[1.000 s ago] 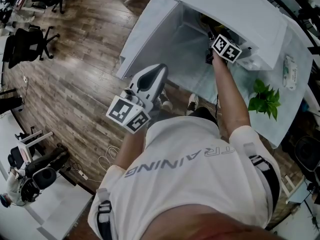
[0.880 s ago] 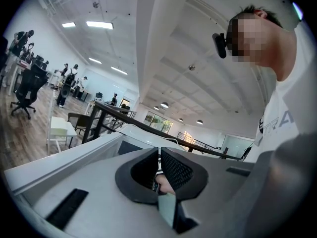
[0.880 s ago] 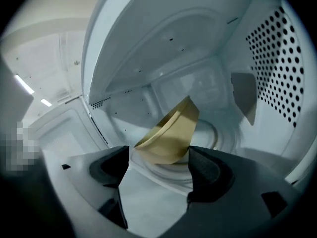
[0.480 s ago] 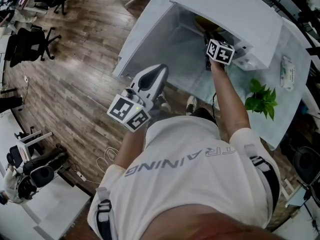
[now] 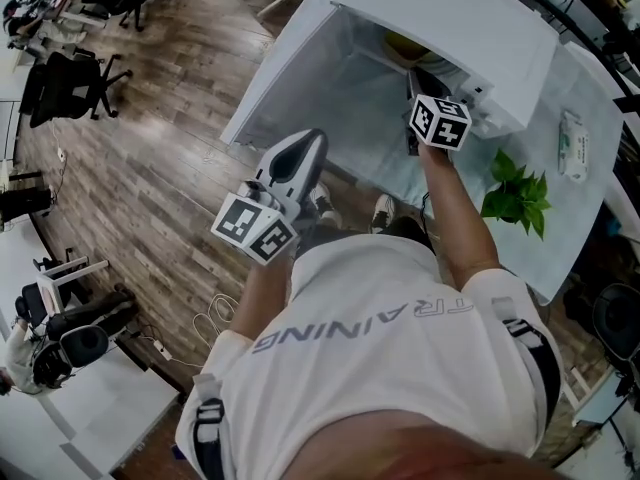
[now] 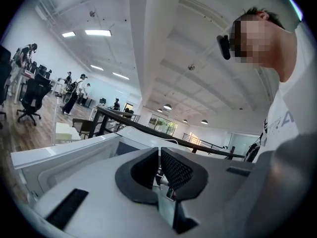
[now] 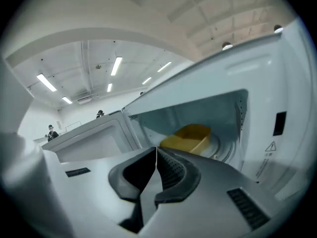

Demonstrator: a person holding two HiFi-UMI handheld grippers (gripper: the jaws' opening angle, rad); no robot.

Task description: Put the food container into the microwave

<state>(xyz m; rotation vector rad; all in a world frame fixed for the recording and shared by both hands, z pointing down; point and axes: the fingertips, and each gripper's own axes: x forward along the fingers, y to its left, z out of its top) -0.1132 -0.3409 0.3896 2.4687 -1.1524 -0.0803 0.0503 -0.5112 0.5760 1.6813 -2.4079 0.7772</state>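
The white microwave (image 5: 450, 38) stands on the table with its door (image 5: 300, 68) swung open to the left. A yellow food container (image 7: 190, 137) rests inside the cavity on the turntable; in the head view only its edge (image 5: 405, 43) shows. My right gripper (image 7: 156, 150) is shut with nothing in it, just outside the opening and pointing at the container; in the head view the right gripper (image 5: 415, 78) sits in front of the cavity. My left gripper (image 6: 159, 152) is shut and empty, held low in front of the person's chest, away from the microwave.
A green plant (image 5: 515, 193) and a white packet (image 5: 575, 143) lie on the glass table (image 5: 590, 218) right of the microwave. Office chairs (image 5: 75, 78) stand on the wooden floor at far left. People stand far off in the left gripper view.
The right gripper has drawn back a little from the microwave opening toward the person. The yellow container stays inside. The left gripper has hardly moved.
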